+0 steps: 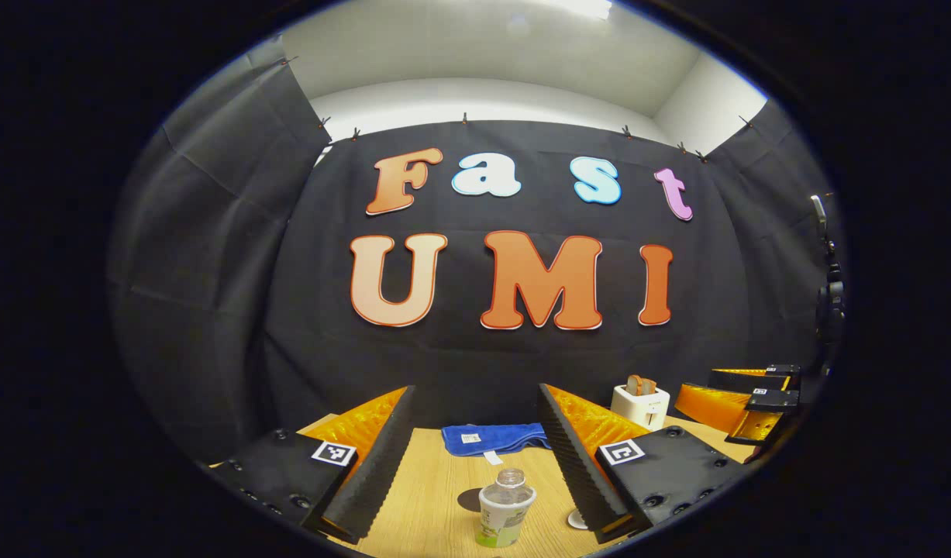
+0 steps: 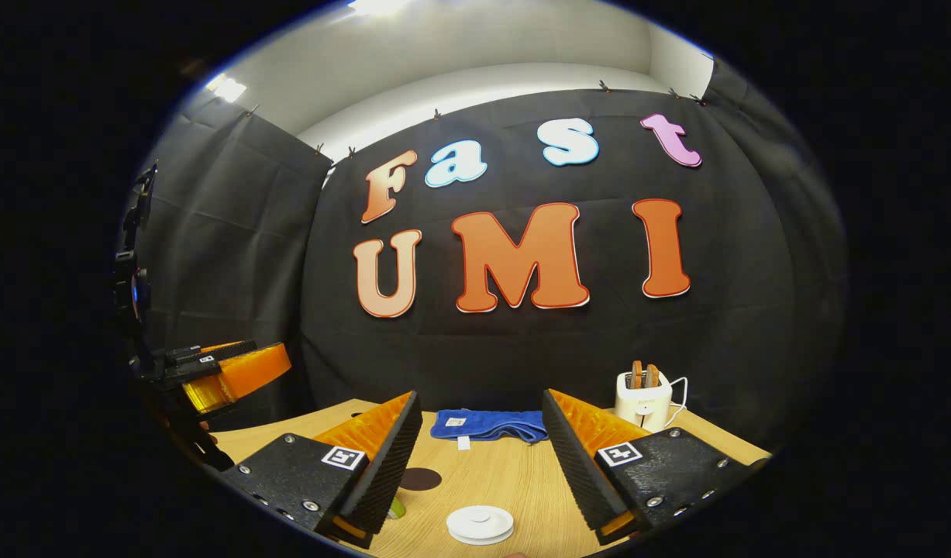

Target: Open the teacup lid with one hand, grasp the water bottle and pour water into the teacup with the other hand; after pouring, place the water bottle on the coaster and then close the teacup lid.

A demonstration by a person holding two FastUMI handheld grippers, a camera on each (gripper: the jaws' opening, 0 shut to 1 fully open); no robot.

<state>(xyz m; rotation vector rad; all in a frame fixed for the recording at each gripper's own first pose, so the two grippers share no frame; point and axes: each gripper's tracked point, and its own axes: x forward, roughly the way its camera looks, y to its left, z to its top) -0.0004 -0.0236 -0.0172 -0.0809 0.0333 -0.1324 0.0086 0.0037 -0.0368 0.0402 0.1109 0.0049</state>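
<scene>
Water bottle [image 1: 506, 508]: stands upright on the wooden table [image 1: 428, 496], low in the left gripper view, directly ahead of the left gripper [image 1: 475, 457] and between the lines of its two fingers; it seems to have no cap on, though it is small in the view. The alignment suggests this hand is set up to take the bottle. The fingers stand spread wide and touch nothing.

Teacup lid [image 2: 480, 525]: a white disc with a central knob, seen from above in the right gripper view, just ahead of the right gripper [image 2: 479, 457], whose fingers are likewise spread apart and empty. Whether the lid sits on the cup or lies on the table cannot be told. The centring suggests this hand is meant for the lid.

Coaster [image 2: 419, 479]: a dark round patch on the table, beyond the lid to its left, free to receive the bottle after pouring.

Background: a folded blue cloth [image 1: 494, 438] and a white toaster [image 1: 640, 403] sit near the far edge, well apart from the working area.

Stage, as judged: neither grasp is begun.
</scene>
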